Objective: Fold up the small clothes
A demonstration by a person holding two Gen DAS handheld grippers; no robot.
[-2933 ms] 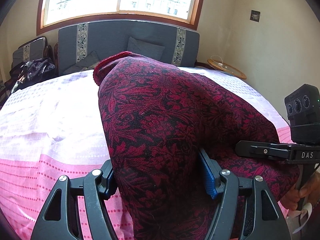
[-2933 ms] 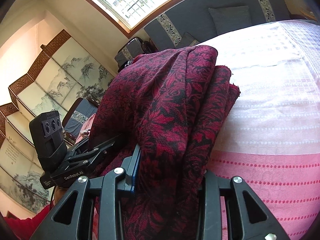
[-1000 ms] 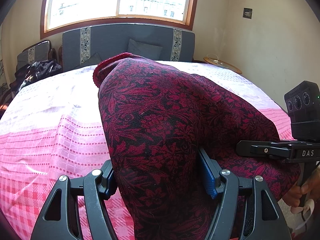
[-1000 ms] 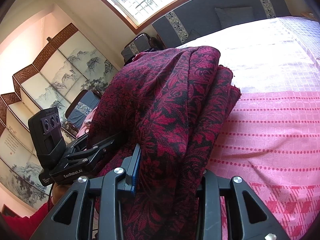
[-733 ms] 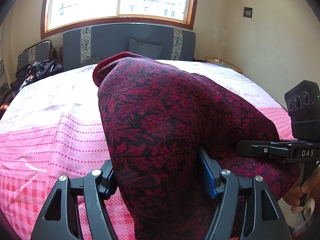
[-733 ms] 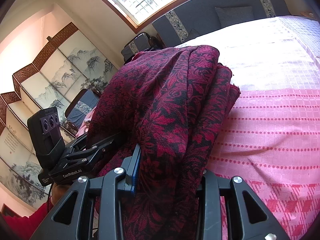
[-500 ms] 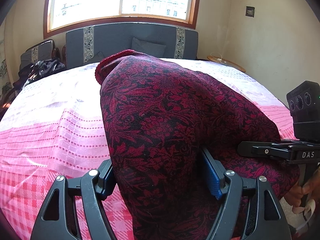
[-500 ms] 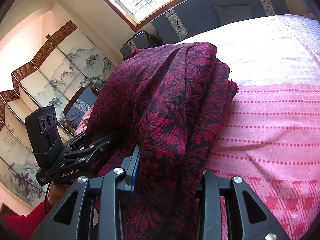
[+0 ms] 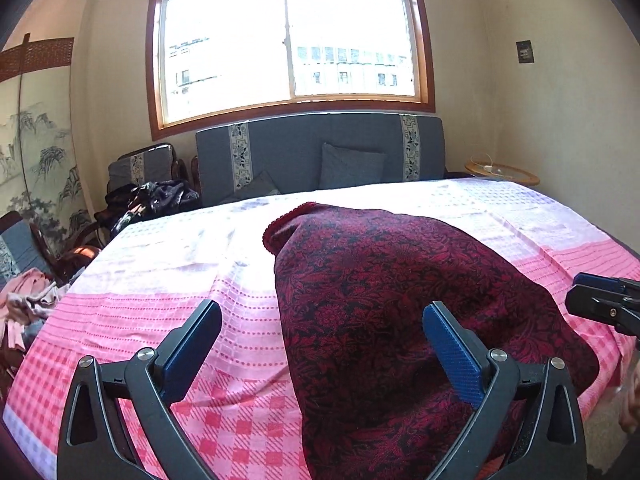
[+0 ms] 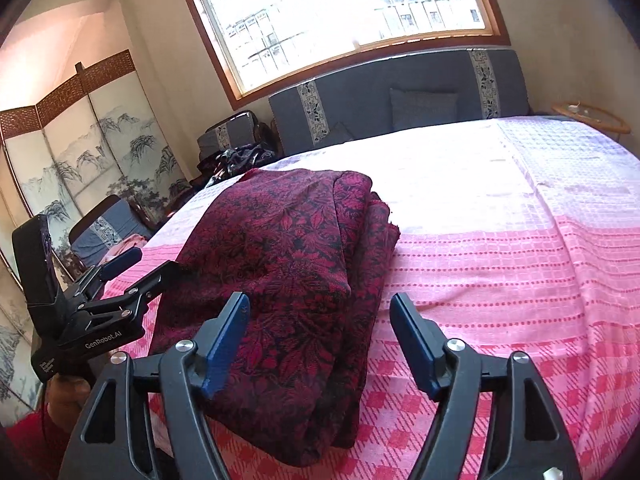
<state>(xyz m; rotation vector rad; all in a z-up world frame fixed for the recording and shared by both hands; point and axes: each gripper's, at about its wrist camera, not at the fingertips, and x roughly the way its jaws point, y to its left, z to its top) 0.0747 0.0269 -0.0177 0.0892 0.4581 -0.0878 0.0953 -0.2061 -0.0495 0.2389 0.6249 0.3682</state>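
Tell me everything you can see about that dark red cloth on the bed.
The dark red cloth is a woven-looking fabric with a red and black leaf pattern, folded into a thick, layered bundle. Stacked edges show along its right side, and a scalloped red trim at its far corner. It lies flat on the pink checked bedspread, near the front edge. Both hand-held grippers are open and neither pinches it.

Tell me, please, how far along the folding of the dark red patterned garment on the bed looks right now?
Done: the red floral garment lies in a thick, layered bundle on the pink checked bedspread. In hand: nothing; the left tongs and right tongs are both open around its near end. Left: its right edge shows uneven layers, so perhaps a tidy-up; the pile of clothes beside the bed may be next.
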